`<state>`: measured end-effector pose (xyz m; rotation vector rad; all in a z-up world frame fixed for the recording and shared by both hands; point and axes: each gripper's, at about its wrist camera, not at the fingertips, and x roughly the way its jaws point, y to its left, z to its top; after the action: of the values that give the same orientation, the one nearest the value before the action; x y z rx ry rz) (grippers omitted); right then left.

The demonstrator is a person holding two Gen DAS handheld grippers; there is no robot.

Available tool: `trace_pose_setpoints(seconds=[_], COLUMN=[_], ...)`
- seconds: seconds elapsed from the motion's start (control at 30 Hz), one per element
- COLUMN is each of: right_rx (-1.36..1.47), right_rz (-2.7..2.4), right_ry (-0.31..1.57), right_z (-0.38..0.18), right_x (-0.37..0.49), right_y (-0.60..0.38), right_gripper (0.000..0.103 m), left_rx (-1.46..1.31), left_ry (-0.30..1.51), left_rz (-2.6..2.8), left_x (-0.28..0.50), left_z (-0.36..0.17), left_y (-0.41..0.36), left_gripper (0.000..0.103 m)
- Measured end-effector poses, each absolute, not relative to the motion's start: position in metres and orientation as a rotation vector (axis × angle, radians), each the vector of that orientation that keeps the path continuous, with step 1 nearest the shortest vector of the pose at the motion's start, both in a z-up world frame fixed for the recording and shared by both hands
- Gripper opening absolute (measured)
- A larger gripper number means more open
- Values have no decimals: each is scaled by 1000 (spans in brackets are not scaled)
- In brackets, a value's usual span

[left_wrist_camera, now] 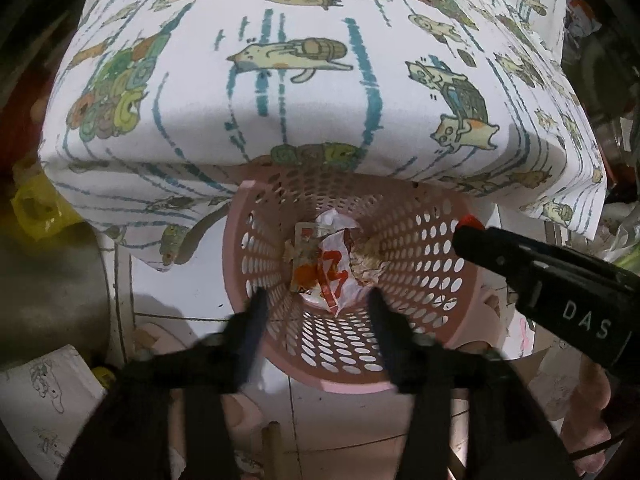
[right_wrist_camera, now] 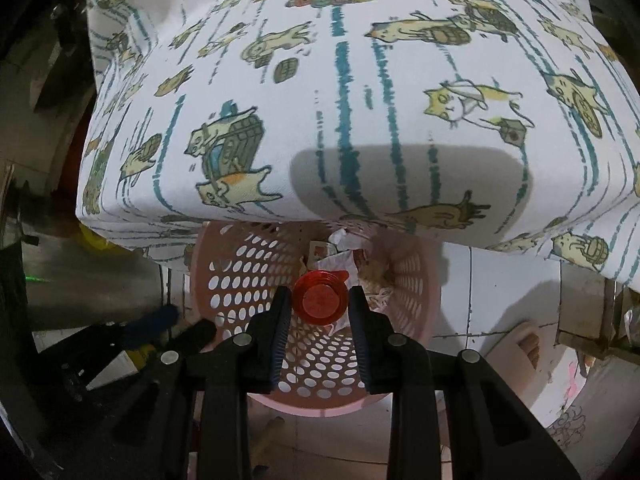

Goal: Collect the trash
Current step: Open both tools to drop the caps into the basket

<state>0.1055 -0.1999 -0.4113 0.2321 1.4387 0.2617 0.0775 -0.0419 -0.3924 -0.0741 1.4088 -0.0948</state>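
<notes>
A pink perforated waste basket (left_wrist_camera: 420, 264) stands on the tiled floor under the table edge; it also shows in the right wrist view (right_wrist_camera: 240, 280). Crumpled white and red wrappers (left_wrist_camera: 328, 264) lie at its bottom. My left gripper (left_wrist_camera: 318, 304) is open and empty above the basket mouth. My right gripper (right_wrist_camera: 318, 300) is shut on a small red plastic cup (right_wrist_camera: 318, 300) and holds it over the basket. In the left wrist view the right gripper (left_wrist_camera: 468, 228) reaches in from the right with the red cup (left_wrist_camera: 470, 222) at its tip.
A table with a white cat-print cloth (left_wrist_camera: 304, 80) overhangs the far side of the basket. A metal pot (left_wrist_camera: 52, 280) and a yellow bag (left_wrist_camera: 36, 208) sit at the left. Paper (left_wrist_camera: 44, 392) lies on the floor at lower left.
</notes>
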Motion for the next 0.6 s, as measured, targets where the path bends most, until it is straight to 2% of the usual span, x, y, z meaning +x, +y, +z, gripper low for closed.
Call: trace_pose_setpoints(seconds=[0.03, 0.07, 0.27, 0.6], right_rx=[261, 300, 329, 91], right_rz=[256, 253, 229, 194], right_ry=[1448, 1436, 1411, 1032], right_z=[-413, -412, -398, -263], right_x=[106, 105, 108, 82], right_y=[-203, -207, -216, -209], right_gripper=[52, 62, 63, 64], left_rx=[-78, -85, -10, 35], left_ry=[1410, 1414, 1374, 1144], left_rz=[-97, -99, -41, 68], left_x=[77, 78, 81, 78], left_z=[-392, -391, -374, -274], left_y=[-42, -41, -41, -16], left_gripper=[53, 54, 58, 61])
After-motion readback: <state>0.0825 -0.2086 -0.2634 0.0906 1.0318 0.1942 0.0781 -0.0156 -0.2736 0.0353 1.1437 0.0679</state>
